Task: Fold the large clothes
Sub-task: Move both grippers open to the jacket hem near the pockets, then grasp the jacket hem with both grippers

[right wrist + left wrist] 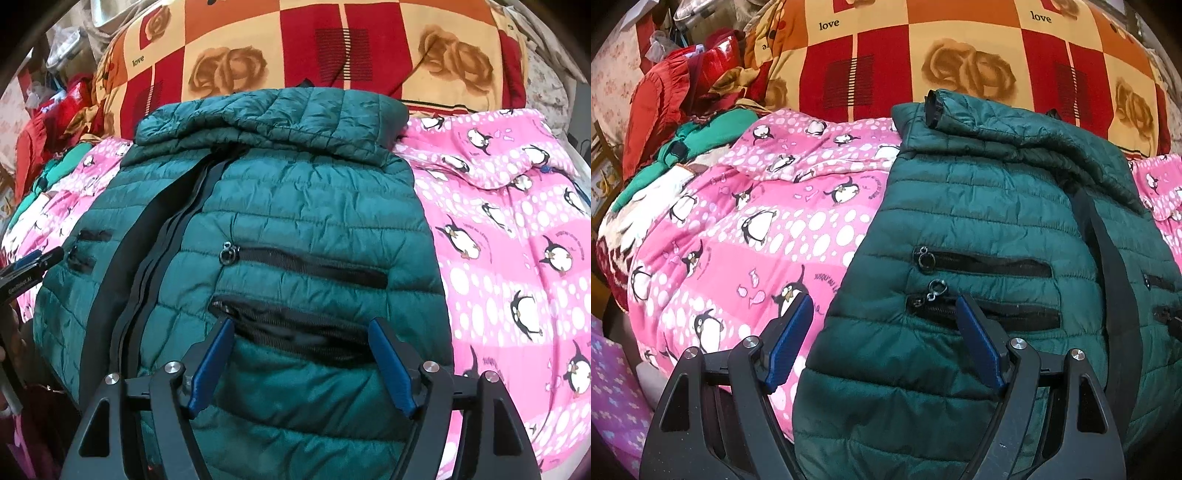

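Left gripper (882, 301) and right gripper (301, 325): both spread, empty, poised over dark green quilted puffer jacket (280, 206), front up on pink penguin-print quilt (746, 229). Sleeves apparently tucked in; crosswise body fold judged outstanding.

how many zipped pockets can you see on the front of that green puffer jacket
4. On the green puffer jacket, two stacked on one side of the centre zip: upper pocket, lower pocket. Two smaller-looking ones across the zip: and. More may be hidden.

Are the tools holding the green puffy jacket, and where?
No. Both the left tool and right tool are open above the green jacket, near its pocket zippers, gripping nothing.
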